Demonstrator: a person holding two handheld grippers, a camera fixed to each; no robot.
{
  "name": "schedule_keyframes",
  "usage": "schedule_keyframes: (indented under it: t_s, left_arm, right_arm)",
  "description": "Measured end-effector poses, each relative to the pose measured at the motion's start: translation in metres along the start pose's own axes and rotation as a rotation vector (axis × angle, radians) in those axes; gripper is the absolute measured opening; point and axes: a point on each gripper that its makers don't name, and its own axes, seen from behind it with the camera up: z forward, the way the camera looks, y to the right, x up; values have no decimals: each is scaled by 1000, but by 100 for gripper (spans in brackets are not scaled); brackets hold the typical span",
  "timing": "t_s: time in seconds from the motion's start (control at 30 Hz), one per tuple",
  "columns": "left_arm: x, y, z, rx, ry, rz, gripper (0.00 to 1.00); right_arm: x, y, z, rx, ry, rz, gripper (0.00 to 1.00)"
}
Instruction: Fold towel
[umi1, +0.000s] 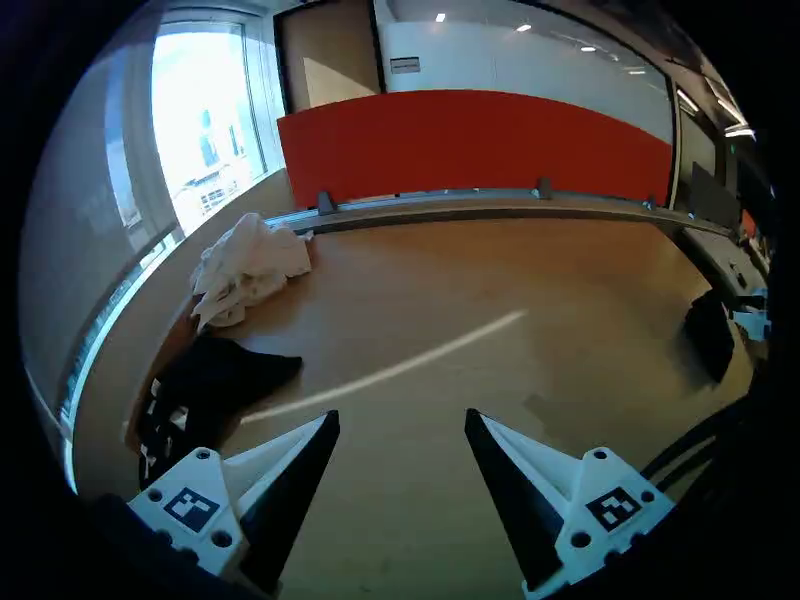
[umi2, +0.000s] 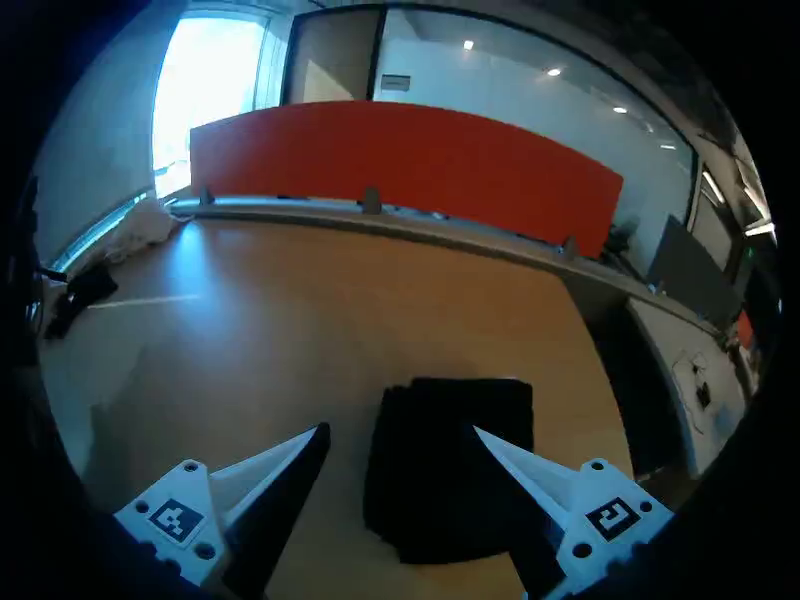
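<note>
A: Anything hidden or hard to read?

B: Plenty. In the right gripper view, near right corner of the black towel (umi2: 450, 470) tucked behind one finger of the right hand-held gripper (umi2: 401, 429). In the left gripper view, a dark shape (umi1: 710, 332) cut off at the far right edge of the bench (umi1: 450, 300); impossible to name. Something with black-and-white checks (umi1: 158, 425) beside the black cloth (umi1: 220, 372), too dim to tell.

A: Counts?

B: Two hand-held grippers, two fingers each. Left hand-held gripper (umi1: 401, 414) spread wide, gripping nothing, over bare wood. Right one likewise wide, clamping nothing; touching the towel or not, cannot tell. Three pieces of fabric counted for certain: one black towel, one black cloth, one white cloth (umi1: 245, 265). One red partition (umi1: 470, 140) along the back of the bench, one window (umi1: 205, 130) at the left.

A: And the towel itself?

B: Plain black, folded into a thick, roughly square stack, layered edges showing on the near left side. Lies flat on the bench, just ahead of the right hand-held gripper, framed between its two fingers. Black cloth spread loosely near the left edge, white cloth crumpled in a heap behind it, close to the partition; both well apart from the folded towel.
</note>
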Motion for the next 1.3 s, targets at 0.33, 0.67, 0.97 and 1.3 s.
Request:
schedule_keyframes:
  t_s: [0.33, 0.67, 0.97, 1.3]
  left_arm:
    - [27, -3, -2, -5, 94, -35, 93]
    - [59, -4, -5, -8, 216, -63, 93]
    - [97, -10, -13, -3, 361, -105, 93]
    - [116, -15, -18, 4, 417, -94, 93]
  right_arm:
    - [51, 6, -9, -65, 176, 38, 100]
    - [88, 14, -19, -104, 301, 83, 100]
    - [120, 18, -30, -119, 406, 134, 100]
    - [143, 10, -35, -131, 462, 112, 100]
